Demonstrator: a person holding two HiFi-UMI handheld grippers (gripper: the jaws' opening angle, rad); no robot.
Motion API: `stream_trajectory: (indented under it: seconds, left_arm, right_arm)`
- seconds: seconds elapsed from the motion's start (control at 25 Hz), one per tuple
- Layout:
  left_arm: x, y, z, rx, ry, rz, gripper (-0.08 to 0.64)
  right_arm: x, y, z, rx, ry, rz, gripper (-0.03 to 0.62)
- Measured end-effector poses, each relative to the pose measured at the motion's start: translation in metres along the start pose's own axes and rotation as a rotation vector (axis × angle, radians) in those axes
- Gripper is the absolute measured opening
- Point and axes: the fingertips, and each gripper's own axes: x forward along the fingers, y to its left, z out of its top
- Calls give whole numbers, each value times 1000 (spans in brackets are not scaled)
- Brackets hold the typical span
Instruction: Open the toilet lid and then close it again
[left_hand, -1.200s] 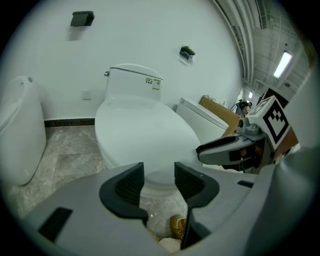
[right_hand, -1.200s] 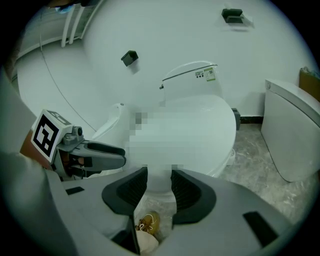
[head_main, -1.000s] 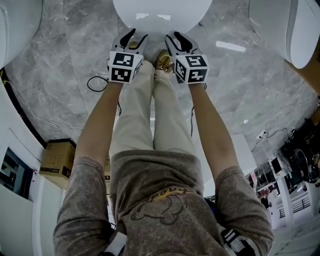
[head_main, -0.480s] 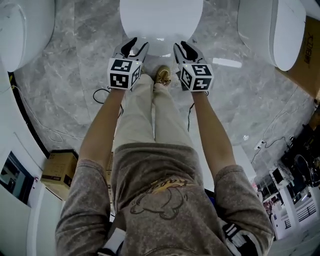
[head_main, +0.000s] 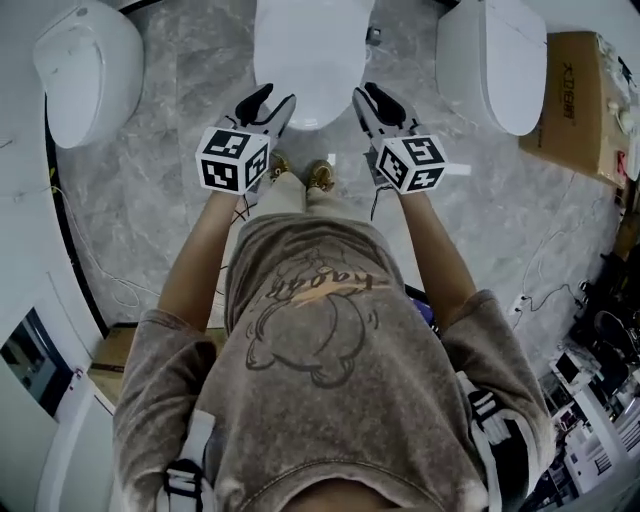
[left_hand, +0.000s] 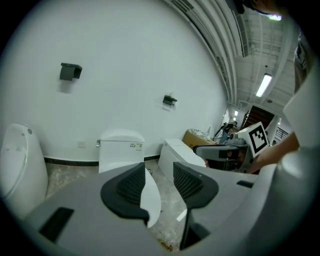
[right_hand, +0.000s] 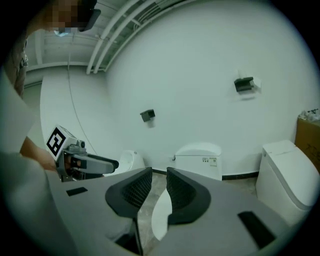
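Now left claw (head_main: 275, 97) spread, right claw (head_main: 362, 97) closing empty; lid (head_main: 310, 50) down.

Arms outstretched; left tongs (head_main: 271, 100) open, right tongs (head_main: 372, 98) closing, both empty

Two white toilets (head_main: 310, 50) (head_main: 495, 65), one egg-shaped white fixture (head_main: 90, 70), two tan shoes (head_main: 278, 165) (head_main: 320, 176), two dark wall brackets (left_hand: 70, 71) (left_hand: 169, 100)
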Motion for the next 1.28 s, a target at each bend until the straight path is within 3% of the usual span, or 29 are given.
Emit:
stream_trajectory:
  seconds: [0.12, 0.28, 0.56, 0.8, 1.28]
  left_arm:
    - [-36, -22, 31, 31, -47, -36, 183]
    - [-75, -37, 53, 57, -110, -50, 183]
    - [-113, -46, 78, 52, -236, -39, 152]
    - [-112, -46, 71, 84, -291, -6, 22]
    - [-100, -35, 58, 113, -314, 55, 9]
  right_arm:
    - [-31, 23, 38, -43, -58, 36, 106]
    - [-62, 51, 60, -79, -99, 48, 106]
    - [-104, 57, 73, -65, -216, -45, 69]
    - [-103, 58, 68, -120, -213, -47, 36]
    - [-89, 51, 57, -124, -220, -75, 28]
